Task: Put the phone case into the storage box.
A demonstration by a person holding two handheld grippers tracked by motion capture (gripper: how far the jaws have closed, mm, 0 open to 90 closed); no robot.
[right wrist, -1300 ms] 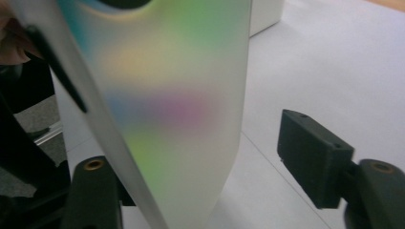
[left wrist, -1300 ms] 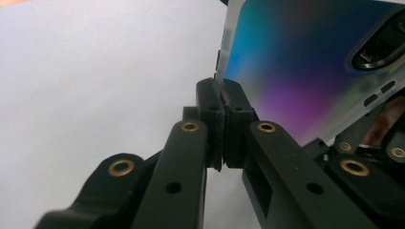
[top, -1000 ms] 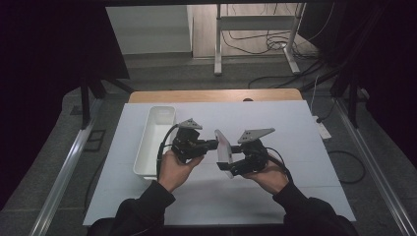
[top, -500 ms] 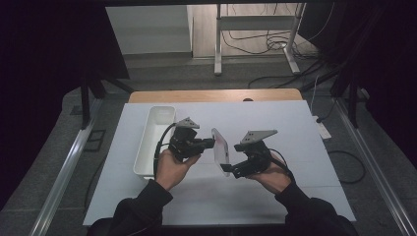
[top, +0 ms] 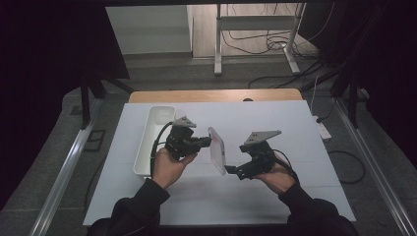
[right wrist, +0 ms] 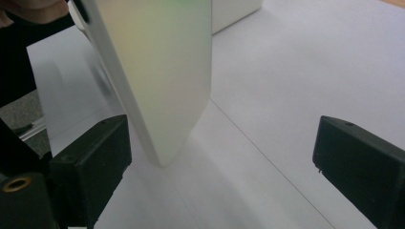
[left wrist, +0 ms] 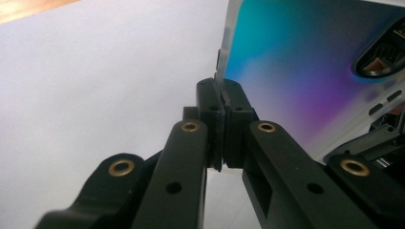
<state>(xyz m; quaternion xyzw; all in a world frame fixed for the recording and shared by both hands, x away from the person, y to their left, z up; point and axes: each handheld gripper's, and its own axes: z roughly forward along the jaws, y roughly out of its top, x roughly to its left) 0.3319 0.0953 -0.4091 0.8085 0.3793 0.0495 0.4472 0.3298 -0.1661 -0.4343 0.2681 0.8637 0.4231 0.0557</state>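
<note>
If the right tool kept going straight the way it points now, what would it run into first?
Most likely the phone case: it hangs just ahead of the right tool, whose jaws have just been opening and stand wide, not pressing it. The left tool is shut on its far edge. Depth is hard to judge.

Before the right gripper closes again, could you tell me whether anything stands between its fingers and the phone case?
Nothing visible does. The right gripper is open, its fingers having just spread, and the phone case, clamped by the left gripper, hangs in the gap.
</note>
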